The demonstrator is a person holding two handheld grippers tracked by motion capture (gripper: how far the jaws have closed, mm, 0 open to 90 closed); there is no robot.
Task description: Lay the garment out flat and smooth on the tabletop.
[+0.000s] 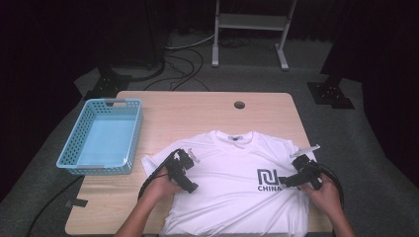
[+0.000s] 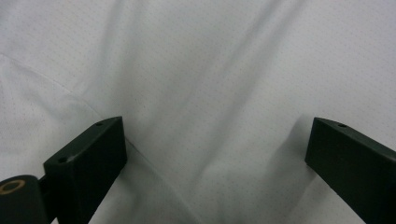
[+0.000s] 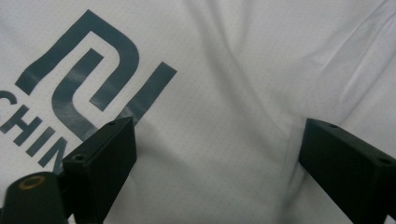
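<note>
Hovering low over white T-shirt (image 1: 232,182), left gripper (image 1: 190,157) and right gripper (image 1: 285,180), jaws spread wide

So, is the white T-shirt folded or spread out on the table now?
Spread out. The T-shirt lies flat, front up, collar and both sleeves showing, the logo uncovered; only soft wrinkles, no fold.

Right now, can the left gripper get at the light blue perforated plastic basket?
Probably yes. The left gripper is open over the white printed T-shirt, and the bare wooden table lies between it and the light blue perforated plastic basket.
</note>
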